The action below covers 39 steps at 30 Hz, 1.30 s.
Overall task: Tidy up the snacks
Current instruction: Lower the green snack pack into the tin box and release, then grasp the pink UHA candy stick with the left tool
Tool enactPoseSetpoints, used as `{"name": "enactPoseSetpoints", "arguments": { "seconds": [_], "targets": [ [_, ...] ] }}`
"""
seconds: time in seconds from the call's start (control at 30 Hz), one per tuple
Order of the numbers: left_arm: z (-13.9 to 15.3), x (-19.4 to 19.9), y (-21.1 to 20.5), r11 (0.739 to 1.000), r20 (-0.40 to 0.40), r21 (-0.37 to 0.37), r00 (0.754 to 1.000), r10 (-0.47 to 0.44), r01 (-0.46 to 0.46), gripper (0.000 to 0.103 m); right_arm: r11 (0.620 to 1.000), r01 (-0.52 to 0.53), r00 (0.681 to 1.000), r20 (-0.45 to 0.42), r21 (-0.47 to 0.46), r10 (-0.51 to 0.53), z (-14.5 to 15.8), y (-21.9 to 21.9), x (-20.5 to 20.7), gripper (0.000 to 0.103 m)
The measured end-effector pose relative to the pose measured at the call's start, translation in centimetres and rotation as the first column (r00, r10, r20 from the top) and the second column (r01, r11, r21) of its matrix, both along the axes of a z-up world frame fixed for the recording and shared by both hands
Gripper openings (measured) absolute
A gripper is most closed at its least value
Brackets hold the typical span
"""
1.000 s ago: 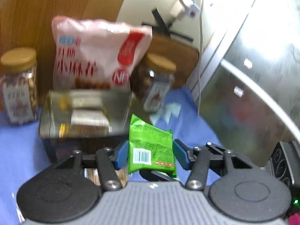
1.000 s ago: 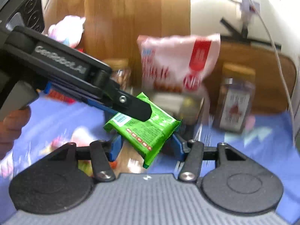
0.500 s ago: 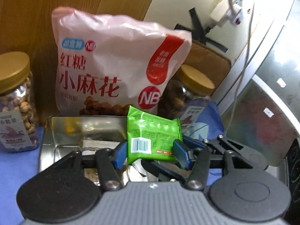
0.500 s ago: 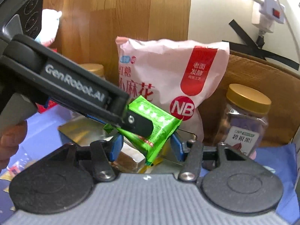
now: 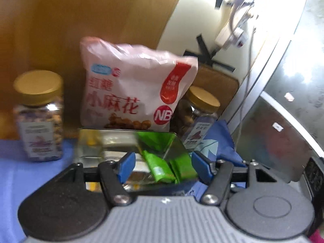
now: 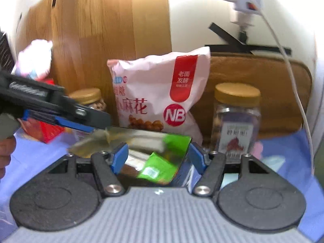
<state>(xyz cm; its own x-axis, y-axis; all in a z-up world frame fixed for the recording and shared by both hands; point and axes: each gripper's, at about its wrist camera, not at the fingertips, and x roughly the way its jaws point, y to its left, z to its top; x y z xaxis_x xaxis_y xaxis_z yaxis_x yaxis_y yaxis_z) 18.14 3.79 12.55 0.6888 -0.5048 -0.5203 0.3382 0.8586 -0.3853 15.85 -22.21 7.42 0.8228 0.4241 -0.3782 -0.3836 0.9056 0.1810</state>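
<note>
Green snack pkt [image 6: 157, 167], barcode up, in tin [image 6: 141, 136]

Wood panel and cream wall behind a blue-covered surface

A wood panel [image 6: 97, 40] is seen at 11 o'clock, a cream wall [image 6: 192, 16] at 1 o'clock with a white power strip [image 6: 248, 3] and black tape strips [image 6: 228, 38]; a blue cloth [image 6: 283, 158] is spread at 4 o'clock.

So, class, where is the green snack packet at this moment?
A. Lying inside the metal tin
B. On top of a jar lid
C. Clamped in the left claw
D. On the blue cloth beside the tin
A: the green snack packet lies inside the metal tin, touched by neither claw.
</note>
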Motion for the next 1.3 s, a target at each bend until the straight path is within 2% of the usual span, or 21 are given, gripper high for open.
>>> {"name": "enactPoseSetpoints", "arguments": {
  "seconds": [0.07,0.17,0.23,0.3,0.37,0.53,0.57,0.6,0.67,0.77,0.9,1.0,1.1,1.23,1.3],
  "targets": [
    [-0.2,-2.5,2.1,1.000,0.022,-0.005,0.999,0.027,-0.026,0.066,0.998,-0.034,0.999,-0.025,0.051,0.036,-0.6,0.1,-1.5,0.067],
    [-1.9,-5.7,5.5,0.994,0.000,0.009,0.994,0.112,-0.112,0.067,0.987,-0.121,0.989,-0.078,0.101,0.129,-2.0,1.9,-3.1,0.056],
    [-3.6,-7.2,7.5,0.985,-0.037,0.012,0.984,0.172,-0.172,0.067,0.978,-0.176,0.976,-0.106,0.112,0.188,-3.0,3.8,-3.8,0.053],
    [-5.7,-8.3,9.5,0.975,-0.098,-0.016,0.971,0.218,-0.221,0.067,0.972,-0.212,0.966,-0.128,0.104,0.225,-3.8,5.8,-4.2,0.053],
    [-7.7,-9.0,11.0,0.966,-0.160,-0.058,0.958,0.239,-0.251,0.067,0.969,-0.226,0.958,-0.155,0.100,0.240,-4.5,7.6,-4.1,0.053],
    [-11.2,-8.9,12.2,0.950,-0.250,-0.084,0.929,0.273,-0.302,0.068,0.971,-0.223,0.952,-0.194,0.086,0.236,-5.2,10.4,-3.3,0.052],
    [-11.8,-8.8,12.2,0.949,-0.266,-0.100,0.927,0.263,-0.298,0.066,0.971,-0.223,0.949,-0.210,0.083,0.235,-5.5,10.7,-3.3,0.049],
    [-12.1,-9.0,12.1,0.949,-0.259,-0.116,0.931,0.256,-0.293,0.066,0.970,-0.227,0.943,-0.228,0.090,0.242,-5.7,10.9,-3.6,0.042],
    [-12.2,-9.2,11.5,0.955,-0.275,-0.142,0.937,0.214,-0.260,0.057,0.968,-0.229,0.936,-0.248,0.105,0.248,-5.7,11.1,-4.2,0.037],
    [-11.7,-9.7,10.1,0.960,-0.282,-0.147,0.941,0.190,-0.238,0.057,0.980,-0.185,0.963,-0.189,0.065,0.195,-4.8,10.5,-6.4,0.037],
    [-10.8,-11.7,7.6,0.972,-0.245,-0.171,0.963,0.114,-0.159,0.057,0.991,-0.131,0.989,-0.066,0.033,0.133,-4.0,8.2,-10.8,0.037],
    [-10.4,-12.2,5.0,0.986,-0.218,-0.133,0.973,0.070,-0.100,0.057,0.996,-0.093,0.994,-0.059,0.010,0.094,-4.9,6.1,-13.6,0.038],
    [-10.5,-12.6,2.0,0.995,-0.208,-0.086,0.978,0.025,-0.044,0.057,0.999,-0.051,0.994,-0.094,-0.012,0.049,-6.0,4.2,-15.4,0.039],
    [-10.9,-13.7,-1.8,0.999,-0.191,-0.008,0.981,-0.035,0.034,0.057,0.999,-0.008,0.991,-0.132,-0.037,0.003,-7.0,2.0,-16.9,0.042],
    [-11.3,-14.0,-2.9,0.998,-0.189,0.021,0.980,-0.056,0.061,0.061,0.999,-0.012,0.988,-0.152,-0.031,0.008,-7.5,1.4,-17.1,0.045]
  ]
}}
